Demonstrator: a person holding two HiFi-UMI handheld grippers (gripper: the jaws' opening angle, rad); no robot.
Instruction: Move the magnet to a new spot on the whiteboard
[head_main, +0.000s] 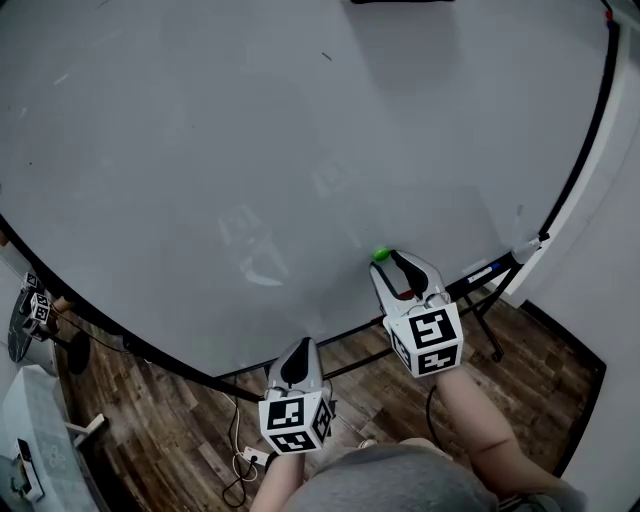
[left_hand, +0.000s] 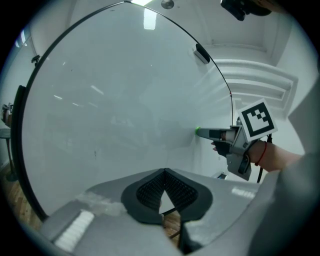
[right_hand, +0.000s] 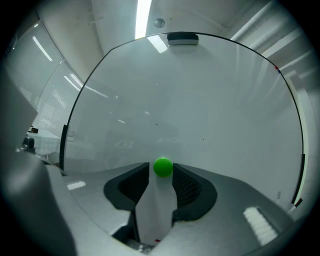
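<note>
A small green magnet (head_main: 381, 254) sticks to the big whiteboard (head_main: 250, 150) near its lower right edge. My right gripper (head_main: 386, 263) stands open at the board, with the magnet (right_hand: 163, 167) between its two fingertips. A narrow gap shows beside the left pad, and the pads do not press on the magnet. My left gripper (head_main: 298, 347) hangs lower, below the board's bottom edge, shut and empty. In the left gripper view its pads (left_hand: 150, 192) meet at the tip, and the right gripper (left_hand: 200, 133) shows farther off, touching the board at the magnet (left_hand: 198, 131).
The board's black frame (head_main: 590, 130) runs along the right and bottom. A marker (head_main: 484, 270) lies on the tray at the lower right corner. Stand legs (head_main: 487, 320) reach onto the wooden floor. A power strip (head_main: 255, 457) lies by my feet. A black eraser (right_hand: 182, 38) sits at the board's top.
</note>
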